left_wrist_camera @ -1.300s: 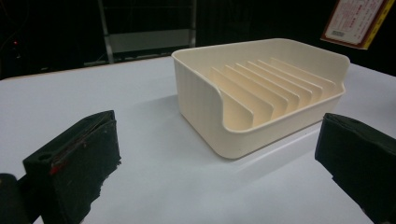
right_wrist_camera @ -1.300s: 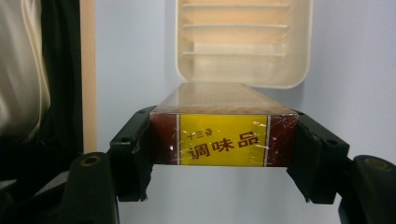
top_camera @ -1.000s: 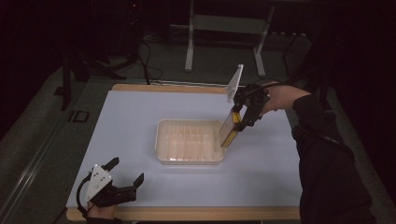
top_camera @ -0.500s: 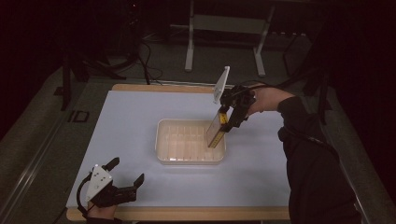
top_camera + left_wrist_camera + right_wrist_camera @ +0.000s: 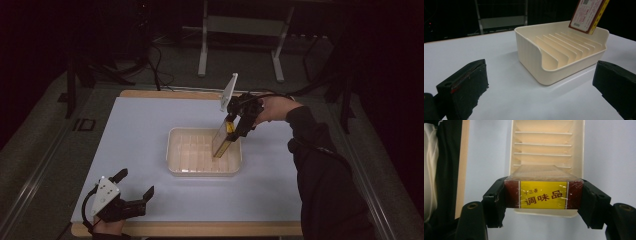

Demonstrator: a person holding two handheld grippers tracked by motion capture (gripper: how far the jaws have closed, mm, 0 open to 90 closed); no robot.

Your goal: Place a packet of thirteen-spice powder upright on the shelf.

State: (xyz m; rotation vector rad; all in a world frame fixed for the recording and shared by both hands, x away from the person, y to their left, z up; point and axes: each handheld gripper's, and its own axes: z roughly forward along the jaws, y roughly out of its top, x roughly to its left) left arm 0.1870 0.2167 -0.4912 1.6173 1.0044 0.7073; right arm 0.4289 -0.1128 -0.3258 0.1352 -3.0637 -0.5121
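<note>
- Worktop (image 5: 150,150): we record a pale, white-covered surface with a wooden edge along its near and far sides; dark floor and a metal stand lie beyond it.
- Person's right arm (image 5: 320,165): we note a dark sleeve coming in from the lower right of the high view, the hand reaching over the worktop's far half.
- Slotted tray (image 5: 204,151): we list one cream plastic rack, near the middle of the worktop, with a row of thin upright dividers inside. In the left gripper view its rounded corner (image 5: 541,62) faces us, standing clear of that gripper's jaws.
- Seasoning box (image 5: 222,137): we list one flat packet, dark red with a yellow band, wrapped in clear film, with Chinese print on its end (image 5: 543,195). It is held tilted above the tray's right part, lower end down among the dividers; we cannot tell whether it touches them. In the left gripper view its lower corner (image 5: 587,15) hangs just over the tray's far wall.
- Right gripper (image 5: 239,122): we note its jaws closed on the two narrow sides of the seasoning box, gripping the upper end, with a grey plate standing up from the top.
- Left gripper (image 5: 131,195): we note it resting at the worktop's near left corner, well apart from the tray, jaws spread wide with nothing between them.
</note>
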